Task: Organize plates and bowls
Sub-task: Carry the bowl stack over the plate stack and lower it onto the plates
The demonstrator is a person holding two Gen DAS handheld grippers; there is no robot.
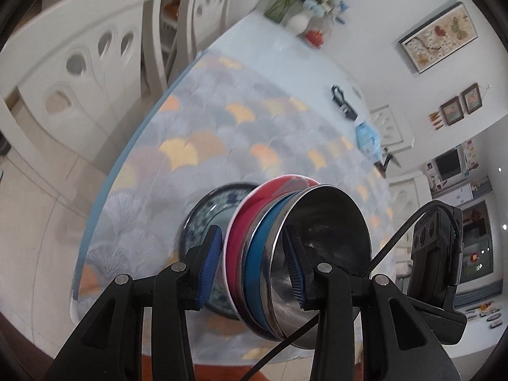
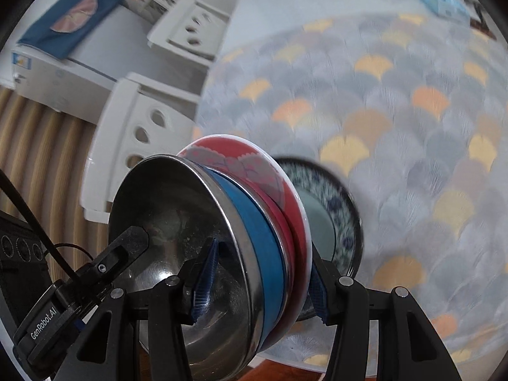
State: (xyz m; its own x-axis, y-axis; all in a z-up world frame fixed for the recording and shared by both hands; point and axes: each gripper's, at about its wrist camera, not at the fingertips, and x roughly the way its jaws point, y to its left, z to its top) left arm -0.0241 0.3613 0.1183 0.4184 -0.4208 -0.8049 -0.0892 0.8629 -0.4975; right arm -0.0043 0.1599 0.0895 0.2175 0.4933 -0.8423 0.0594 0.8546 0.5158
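A stack of dishes is held from both sides over the table: a steel bowl (image 1: 320, 247) on top, a blue bowl (image 1: 257, 273) under it, then a red plate (image 1: 241, 222). My left gripper (image 1: 252, 265) is shut on the stack's rim, one pad inside the steel bowl and one under the red plate. My right gripper (image 2: 260, 289) is shut on the opposite rim of the steel bowl (image 2: 165, 222) and red plate (image 2: 285, 197) in the same way. A blue-patterned plate (image 2: 336, 222) sits just beyond the stack; I cannot tell whether it touches it.
The round table wears a fan-patterned cloth (image 1: 222, 133). White chairs (image 1: 79, 73) stand close around it. At the far side are a vase of flowers (image 1: 301, 16), a black object (image 1: 343, 101) and a blue packet (image 1: 368, 139). The background is motion-blurred.
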